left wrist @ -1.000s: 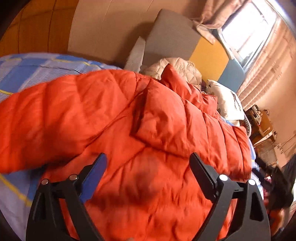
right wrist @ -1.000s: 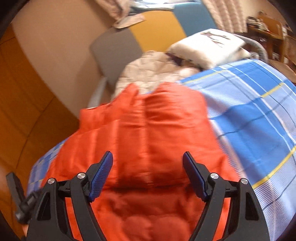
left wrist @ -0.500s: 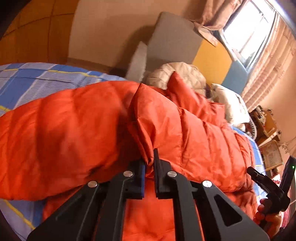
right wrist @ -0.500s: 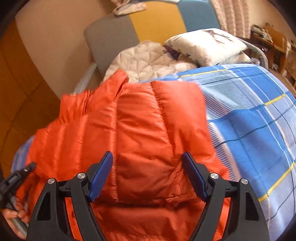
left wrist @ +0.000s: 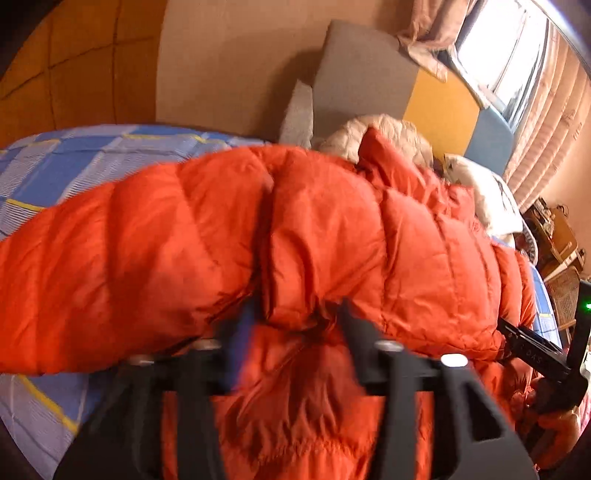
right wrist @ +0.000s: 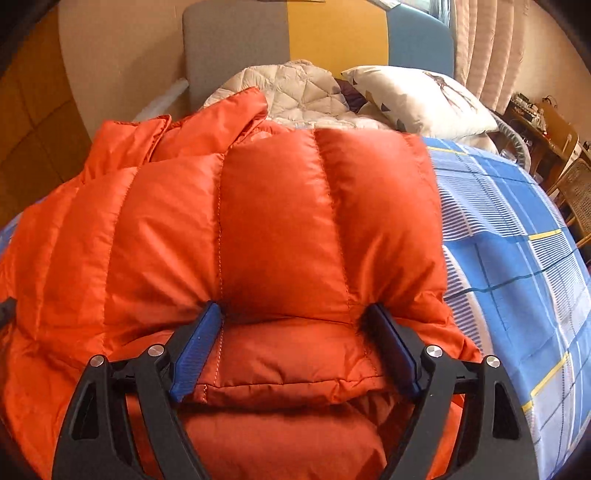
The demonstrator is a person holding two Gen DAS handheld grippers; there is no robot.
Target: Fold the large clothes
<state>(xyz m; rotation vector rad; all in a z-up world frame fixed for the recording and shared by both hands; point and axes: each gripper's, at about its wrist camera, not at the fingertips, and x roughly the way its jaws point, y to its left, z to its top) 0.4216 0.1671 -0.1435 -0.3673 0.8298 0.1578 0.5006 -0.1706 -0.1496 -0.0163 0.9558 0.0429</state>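
Note:
A puffy orange down jacket lies across the blue plaid bed, with one part folded over the rest. My left gripper is blurred. Its jaws are opening, and the edge of the folded layer bulges between them. In the right wrist view the jacket fills the middle. My right gripper is pushed into it, jaws wide and still opening, with a quilted panel between the blue pads. The right gripper also shows at the right edge of the left wrist view, held by a hand.
A beige quilt and a white patterned pillow lie at the head of the bed, against a grey, yellow and blue headboard. The bedspread is bare to the right. Wicker and wooden furniture stands beyond it.
The left gripper shut on a fold of the jacket half a second ago and has now spread apart. The right gripper came down and closer, into the jacket.

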